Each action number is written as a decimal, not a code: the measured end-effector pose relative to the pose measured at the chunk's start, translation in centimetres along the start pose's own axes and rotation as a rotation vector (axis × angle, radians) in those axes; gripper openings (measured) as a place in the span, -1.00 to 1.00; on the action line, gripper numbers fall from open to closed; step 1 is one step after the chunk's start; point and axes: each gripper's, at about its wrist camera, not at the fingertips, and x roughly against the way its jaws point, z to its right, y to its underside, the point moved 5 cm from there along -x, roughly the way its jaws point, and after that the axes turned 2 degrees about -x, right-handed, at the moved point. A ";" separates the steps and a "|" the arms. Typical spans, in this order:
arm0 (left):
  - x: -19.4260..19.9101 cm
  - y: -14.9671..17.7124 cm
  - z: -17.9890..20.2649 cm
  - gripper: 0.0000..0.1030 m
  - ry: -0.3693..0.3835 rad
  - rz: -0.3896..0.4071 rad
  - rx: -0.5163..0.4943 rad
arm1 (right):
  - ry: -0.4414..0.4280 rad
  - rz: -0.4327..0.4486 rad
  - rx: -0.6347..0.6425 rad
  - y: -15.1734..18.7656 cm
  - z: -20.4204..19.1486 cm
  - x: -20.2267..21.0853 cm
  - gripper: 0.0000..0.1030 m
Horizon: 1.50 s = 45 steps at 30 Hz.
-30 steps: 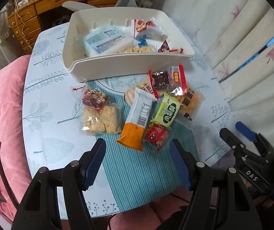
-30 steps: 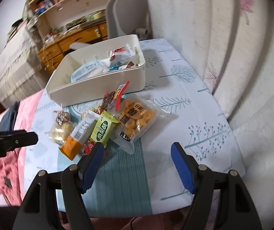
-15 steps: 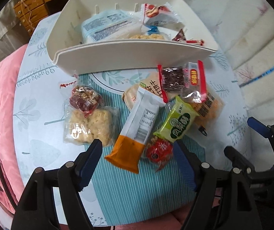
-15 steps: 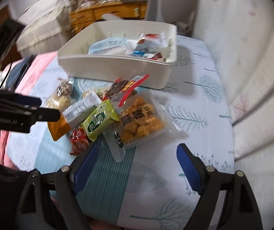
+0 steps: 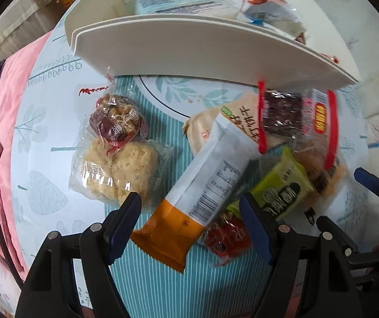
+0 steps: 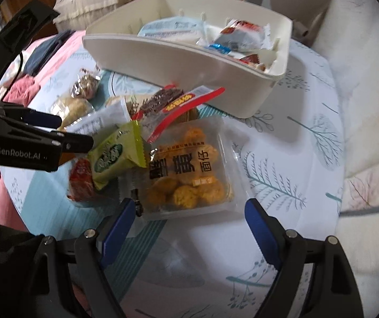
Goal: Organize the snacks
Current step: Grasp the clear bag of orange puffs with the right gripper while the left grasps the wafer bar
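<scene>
A pile of snack packets lies on the table in front of a white bin (image 5: 189,50) (image 6: 189,63) that holds several packets. My left gripper (image 5: 189,212) is open, its fingers either side of the orange end of a white and orange bar (image 5: 197,193). Next to the bar lie a green packet (image 5: 282,193) (image 6: 115,153), a red packet (image 5: 226,241) and a clear bag of pale biscuits (image 5: 118,169). My right gripper (image 6: 186,217) is open just before a clear pack of golden puffs (image 6: 186,169).
A dark snack with red edges (image 5: 285,114) (image 6: 168,100) leans over the pile near the bin. A nut and date packet (image 5: 115,124) lies at the left. Pink bedding (image 5: 1,132) is beyond the table's left edge. A curtain (image 6: 361,106) hangs on the right.
Both grippers have moved forward and down toward the pile. The left now straddles the orange bar's end; the right has closed in on the golden puff pack. Both stay open.
</scene>
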 end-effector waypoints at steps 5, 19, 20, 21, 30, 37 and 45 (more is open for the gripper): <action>-0.5 -0.4 1.0 0.49 -0.066 0.025 -0.014 | -0.036 -0.020 0.034 -0.5 0.1 -1.3 0.81; -0.4 -0.3 3.4 0.32 -0.180 0.072 -0.067 | -0.120 -0.048 0.026 -1.1 -0.8 -3.3 1.00; -0.4 -0.4 3.7 0.29 -0.184 0.074 -0.074 | -0.129 -0.053 0.019 -1.1 -0.8 -3.4 1.00; -0.3 -0.5 3.9 0.24 -0.187 0.080 -0.082 | -0.141 -0.058 0.013 -1.1 -0.9 -3.4 1.00; -0.8 -1.0 4.6 -0.12 -0.160 0.081 -0.106 | -0.168 -0.077 -0.003 -1.1 -1.2 -3.8 0.97; -1.1 -1.2 4.3 -0.15 -0.144 0.091 -0.093 | -0.224 -0.092 -0.055 -0.6 -0.2 -3.4 0.67; -1.4 -1.0 1.8 -0.21 -0.100 0.104 -0.012 | -0.262 -0.073 -0.102 -0.2 0.8 -2.2 0.33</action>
